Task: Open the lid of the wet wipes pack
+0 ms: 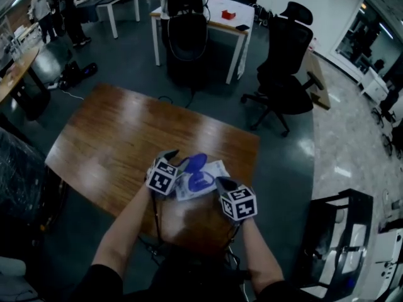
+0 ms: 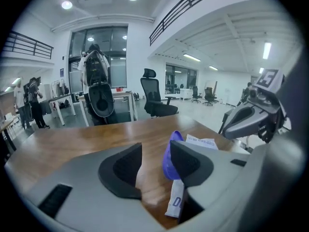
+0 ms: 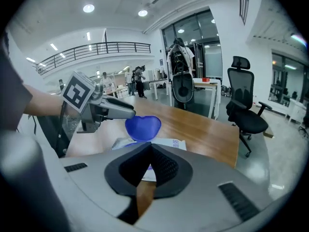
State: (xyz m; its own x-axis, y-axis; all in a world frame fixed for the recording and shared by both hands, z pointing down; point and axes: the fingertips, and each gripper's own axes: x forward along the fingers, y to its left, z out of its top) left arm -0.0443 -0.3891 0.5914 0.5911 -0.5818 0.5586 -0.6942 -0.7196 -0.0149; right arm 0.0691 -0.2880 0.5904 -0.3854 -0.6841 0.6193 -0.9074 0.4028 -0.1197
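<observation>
1. Standing up off the wet wipes pack (image 1: 218, 170), the blue lid (image 3: 143, 127) is swung open on its hinge. The pack lies flat near the front edge of the wooden counter (image 1: 119, 137), between the two grippers.
2. The left gripper (image 2: 155, 151) has its jaws a moderate gap apart and clamps nothing. The lid's rim sits just inside its right-hand jaw, touching it or nearly so. In the right gripper view, the left gripper's tips hover at the lid's top edge.
3. The right gripper (image 3: 151, 149) has its jaws brought together tip to tip, with nothing visibly pinched. They point at the near side of the pack, whose white film shows below them. Whether they press on it cannot be told.
4. Judging by the upright lid, the opening looks all but done, and what remains is to leave the lid up and draw clear.
5. The lid may snap shut if its hinge is springy and the left gripper pulls away without pushing it past the upright.
6. Because the rim sits inside the left jaws' gap, a sideways withdrawal could hook the lid. That would drag the light, soft pack across the counter, perhaps off the near edge.
7. If the right jaws are not actually pinning the pack, any tug on the lid would lift or slide the whole pack.
8. Pushing the lid too far back could strain the hinge or peel the lid's plate off the film.
</observation>
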